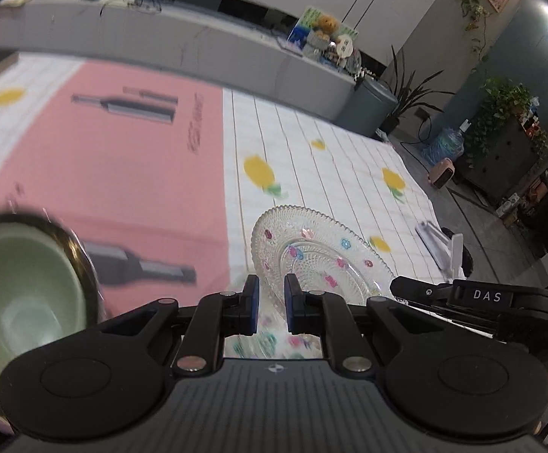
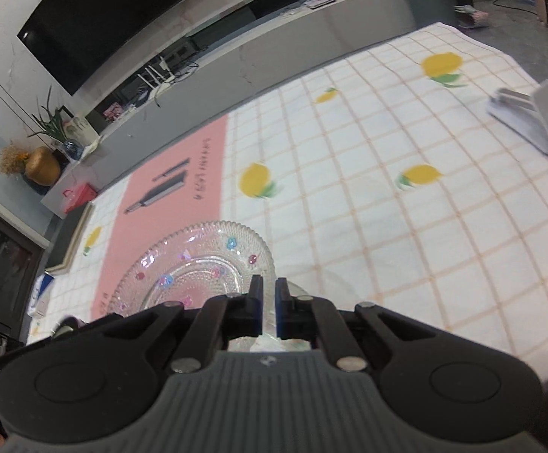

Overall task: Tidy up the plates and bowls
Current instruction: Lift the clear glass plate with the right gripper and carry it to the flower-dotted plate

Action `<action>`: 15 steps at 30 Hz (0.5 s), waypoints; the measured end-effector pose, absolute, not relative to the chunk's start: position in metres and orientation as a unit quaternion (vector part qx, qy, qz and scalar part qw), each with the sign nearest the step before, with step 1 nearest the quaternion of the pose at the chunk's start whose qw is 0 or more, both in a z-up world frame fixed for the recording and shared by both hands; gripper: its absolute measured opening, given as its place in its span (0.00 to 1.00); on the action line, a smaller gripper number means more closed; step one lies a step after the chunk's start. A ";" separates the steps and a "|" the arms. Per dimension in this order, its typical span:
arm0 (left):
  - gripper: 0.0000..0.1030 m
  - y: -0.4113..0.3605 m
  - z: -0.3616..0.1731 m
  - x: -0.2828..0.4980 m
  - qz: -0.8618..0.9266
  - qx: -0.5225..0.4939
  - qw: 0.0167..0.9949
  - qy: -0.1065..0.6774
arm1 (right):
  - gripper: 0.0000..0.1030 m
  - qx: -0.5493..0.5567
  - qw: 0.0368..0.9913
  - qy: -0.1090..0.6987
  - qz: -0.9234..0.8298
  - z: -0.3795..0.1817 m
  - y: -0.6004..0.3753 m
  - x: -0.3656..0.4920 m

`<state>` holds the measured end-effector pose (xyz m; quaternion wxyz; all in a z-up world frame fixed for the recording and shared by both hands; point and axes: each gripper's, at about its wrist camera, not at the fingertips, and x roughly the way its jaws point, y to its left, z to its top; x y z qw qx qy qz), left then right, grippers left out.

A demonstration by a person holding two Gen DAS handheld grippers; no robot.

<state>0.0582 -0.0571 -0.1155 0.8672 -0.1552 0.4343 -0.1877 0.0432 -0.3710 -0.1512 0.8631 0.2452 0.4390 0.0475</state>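
Left gripper [image 1: 272,304]: jaws nearly together, pinching the near rim of a clear glass plate [image 1: 311,256] with small coloured flower dots. The plate is tilted, its far edge raised over the checked tablecloth [image 1: 330,158].

Right gripper [image 2: 269,307]: jaws closed to a narrow slit on the rim of the same glass plate [image 2: 194,268], seen here from the opposite side. In the left wrist view the right gripper's black body, lettered DAS, reaches in from the right beside the plate. Both tools have hold of the one plate.

Green bowl [image 1: 20,298] with a dark rim sits at the left edge of the left wrist view, blurred, well apart from the plate.

Pink mat [image 1: 115,173] printed with knives lies on the cloth; the plate overlaps its edge in the right wrist view. Cloth carries yellow fruit prints.

White folding stand [image 2: 534,124] near the far right of the cloth.

Beyond the table: grey low counter [image 2: 274,53], dark screen [image 2: 111,15] on the wall.
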 end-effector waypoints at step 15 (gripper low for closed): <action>0.14 -0.063 -0.155 0.050 -0.169 -0.145 0.853 0.472 | 0.03 0.219 0.862 0.455 0.051 -0.189 -0.366 0.039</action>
